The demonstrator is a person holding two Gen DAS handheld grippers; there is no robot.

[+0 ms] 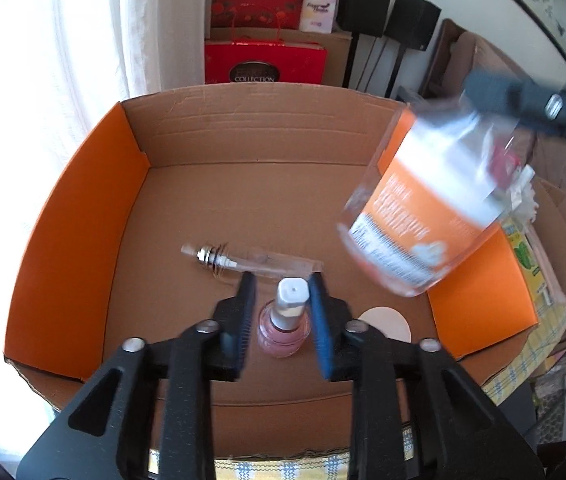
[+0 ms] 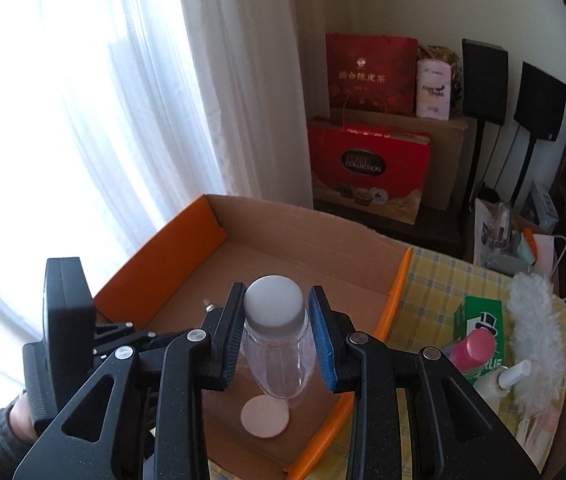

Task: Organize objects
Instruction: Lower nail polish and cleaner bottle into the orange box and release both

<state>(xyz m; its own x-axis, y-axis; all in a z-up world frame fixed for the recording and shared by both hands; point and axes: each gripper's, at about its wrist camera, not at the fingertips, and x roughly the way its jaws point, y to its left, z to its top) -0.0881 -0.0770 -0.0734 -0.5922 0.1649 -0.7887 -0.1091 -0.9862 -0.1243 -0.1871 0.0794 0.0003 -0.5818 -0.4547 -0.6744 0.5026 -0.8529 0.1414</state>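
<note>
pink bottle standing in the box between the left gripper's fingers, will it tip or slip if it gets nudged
The pink bottle probably tips easily: it stands upright, with a tall narrow cap above a squat round body. It looks like glossy glass, so likely slippery and breakable. The left gripper straddles its cap without visibly pressing, so it seems unsupported.

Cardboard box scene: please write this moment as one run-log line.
left tool: open, around pink bottle standing in cardboard box | right tool: shut on clear bottle, above box | vial: lying in box
</note>
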